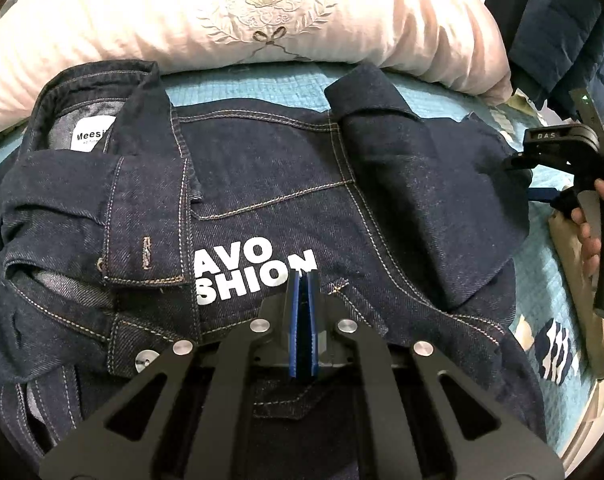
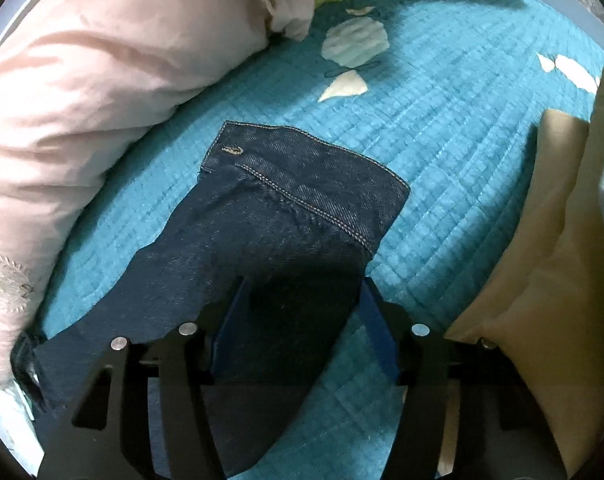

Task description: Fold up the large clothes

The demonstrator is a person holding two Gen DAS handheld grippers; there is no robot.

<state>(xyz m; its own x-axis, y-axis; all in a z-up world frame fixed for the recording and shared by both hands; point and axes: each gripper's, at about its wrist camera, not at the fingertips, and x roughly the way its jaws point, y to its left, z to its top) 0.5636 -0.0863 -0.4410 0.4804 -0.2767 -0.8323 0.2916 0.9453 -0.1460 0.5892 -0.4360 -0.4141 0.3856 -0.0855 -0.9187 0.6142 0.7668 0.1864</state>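
A dark denim jacket [image 1: 286,184] with white lettering lies back up on the teal quilted bed [image 1: 238,88], its left sleeve folded in over the back. My left gripper [image 1: 302,276] is shut and empty, just above the lettering. In the right wrist view the jacket's other sleeve [image 2: 294,208] lies flat on the quilt [image 2: 461,152], cuff pointing away. My right gripper [image 2: 302,284] is open, its blue fingers [image 2: 230,320] on either side of the sleeve. The right gripper also shows at the right edge of the left wrist view [image 1: 517,162], held by a hand.
A large pink embroidered pillow [image 1: 238,16] lies along the bed behind the jacket; it also shows in the right wrist view [image 2: 82,100]. A beige cushion [image 2: 541,280] lies right of the sleeve. A dark blue garment [image 1: 549,32] hangs at the upper right.
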